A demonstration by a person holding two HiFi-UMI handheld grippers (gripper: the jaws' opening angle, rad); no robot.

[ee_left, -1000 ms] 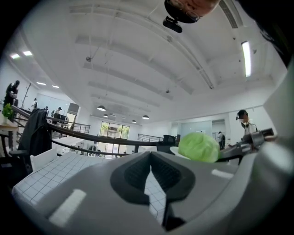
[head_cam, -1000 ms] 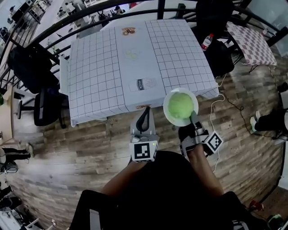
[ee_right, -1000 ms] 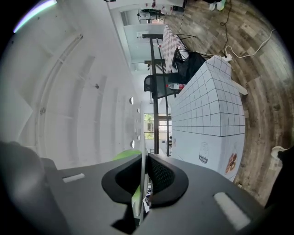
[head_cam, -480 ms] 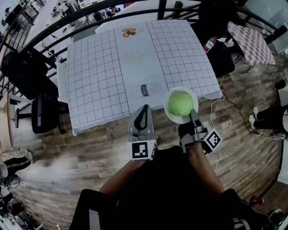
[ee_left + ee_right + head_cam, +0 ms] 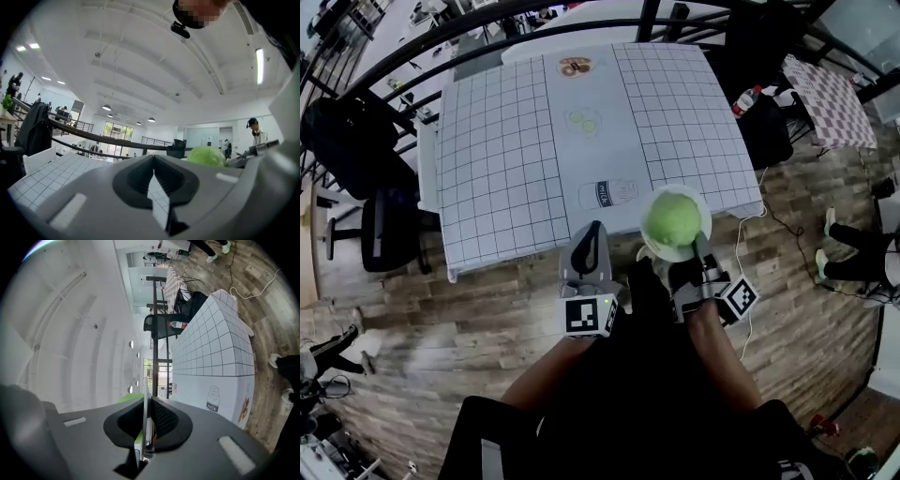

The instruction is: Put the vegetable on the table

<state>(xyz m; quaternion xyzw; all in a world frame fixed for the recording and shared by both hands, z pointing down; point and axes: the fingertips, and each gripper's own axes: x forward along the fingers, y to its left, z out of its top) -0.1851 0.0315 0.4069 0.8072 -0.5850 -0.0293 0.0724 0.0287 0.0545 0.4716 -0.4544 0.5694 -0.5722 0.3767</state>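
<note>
Moved: plate point(image 5: 704, 208) with vegetable point(image 5: 672, 217) nearer the worktop point(image 5: 506, 169) edge; set-down looks close.
My right gripper point(image 5: 699, 251): jaws pinching plate rim.
My left gripper point(image 5: 590, 246): jaws together, empty.

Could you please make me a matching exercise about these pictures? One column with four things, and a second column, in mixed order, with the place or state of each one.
Column A
1. left tool
2. right tool
3. green vegetable
4. milk bottle picture

Column B
a. lies on the white plate
b. shut, holding nothing
c. printed on the table
d. shut on the plate's rim

Right pairs: 1-b, 2-d, 3-a, 4-c.
</note>
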